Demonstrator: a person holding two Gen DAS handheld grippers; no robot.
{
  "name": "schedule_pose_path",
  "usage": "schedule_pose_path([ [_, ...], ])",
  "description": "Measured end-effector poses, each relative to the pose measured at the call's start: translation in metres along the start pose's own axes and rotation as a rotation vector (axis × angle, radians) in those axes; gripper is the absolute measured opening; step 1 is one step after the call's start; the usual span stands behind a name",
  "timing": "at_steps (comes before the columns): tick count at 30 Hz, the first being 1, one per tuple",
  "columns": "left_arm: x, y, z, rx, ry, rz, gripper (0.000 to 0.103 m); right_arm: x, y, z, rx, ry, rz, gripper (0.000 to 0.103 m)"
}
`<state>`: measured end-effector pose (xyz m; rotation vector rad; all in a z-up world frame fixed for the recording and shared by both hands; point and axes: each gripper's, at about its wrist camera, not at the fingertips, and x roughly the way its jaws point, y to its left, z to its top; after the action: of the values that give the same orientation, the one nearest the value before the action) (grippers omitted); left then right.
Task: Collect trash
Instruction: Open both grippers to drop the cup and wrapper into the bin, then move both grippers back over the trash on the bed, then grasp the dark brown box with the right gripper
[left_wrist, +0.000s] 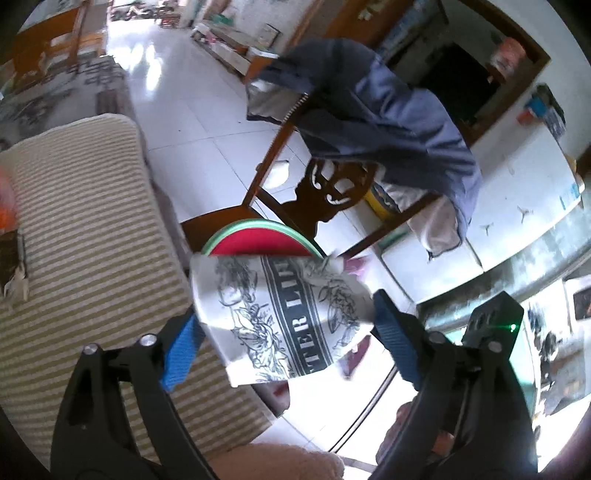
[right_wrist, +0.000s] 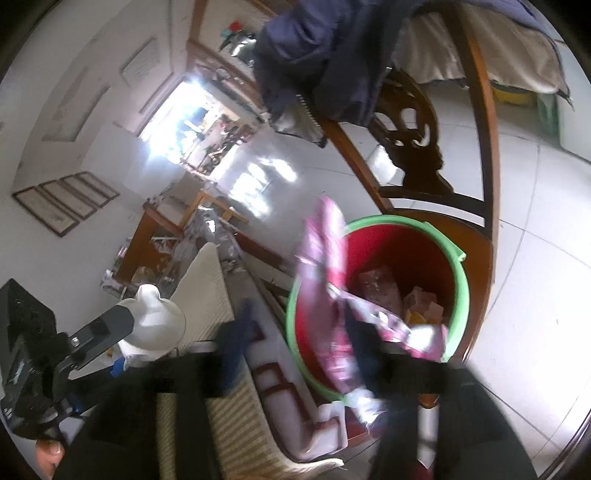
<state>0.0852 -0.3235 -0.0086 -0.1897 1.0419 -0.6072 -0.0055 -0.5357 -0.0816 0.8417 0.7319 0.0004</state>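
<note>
My left gripper (left_wrist: 284, 325) is shut on a white paper cup (left_wrist: 280, 314) with black floral print, held sideways just in front of the red bin with a green rim (left_wrist: 258, 225). The same cup (right_wrist: 155, 321) shows in the right wrist view, left of the bin (right_wrist: 458, 266). My right gripper (right_wrist: 295, 332) is blurred; a pink and white plastic wrapper (right_wrist: 325, 266) hangs at its right finger (right_wrist: 365, 354) over the bin's near rim. I cannot tell how its jaws stand. Several wrappers (right_wrist: 380, 284) lie inside the bin.
A striped cushion (left_wrist: 81, 236) lies left of the bin. A wooden chair (left_wrist: 317, 192) with a blue jacket (left_wrist: 384, 122) draped over it stands behind the bin. White tiled floor (left_wrist: 207, 110) stretches beyond. A glass-topped table (left_wrist: 535, 266) is at right.
</note>
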Motion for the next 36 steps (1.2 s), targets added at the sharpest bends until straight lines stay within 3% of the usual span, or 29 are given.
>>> schedule_pose_path([
  [6,-0.005,0.021,-0.005,-0.047,-0.032,0.017,0.096,0.001,-0.001,0.001,0.01,0.003,-0.006,0.069],
  [11,-0.026,0.07,-0.017,-0.141,-0.059,0.073,0.096,0.005,0.019,-0.003,-0.048,0.027,0.008,0.07],
  [16,-0.074,0.148,-0.05,-0.238,-0.117,0.248,0.096,0.023,0.062,-0.008,-0.145,0.098,0.051,0.07],
  [21,-0.128,0.221,-0.091,-0.315,-0.168,0.444,0.096,0.06,0.149,-0.027,-0.351,0.252,0.092,0.076],
  [25,-0.156,0.262,-0.12,-0.368,-0.212,0.55,0.096,0.099,0.222,-0.056,-0.494,0.315,0.13,0.083],
  [28,-0.17,0.292,-0.134,-0.487,-0.244,0.529,0.096,0.153,0.268,-0.085,-0.616,0.409,0.099,0.083],
  [30,-0.175,0.302,-0.136,-0.537,-0.265,0.499,0.096,0.196,0.287,-0.107,-0.685,0.471,0.021,0.083],
  [32,-0.178,0.3,-0.134,-0.524,-0.28,0.494,0.096,0.23,0.295,-0.126,-0.719,0.505,-0.043,0.083],
  [36,-0.179,0.296,-0.132,-0.501,-0.287,0.466,0.096,0.26,0.291,-0.141,-0.71,0.519,-0.083,0.083],
])
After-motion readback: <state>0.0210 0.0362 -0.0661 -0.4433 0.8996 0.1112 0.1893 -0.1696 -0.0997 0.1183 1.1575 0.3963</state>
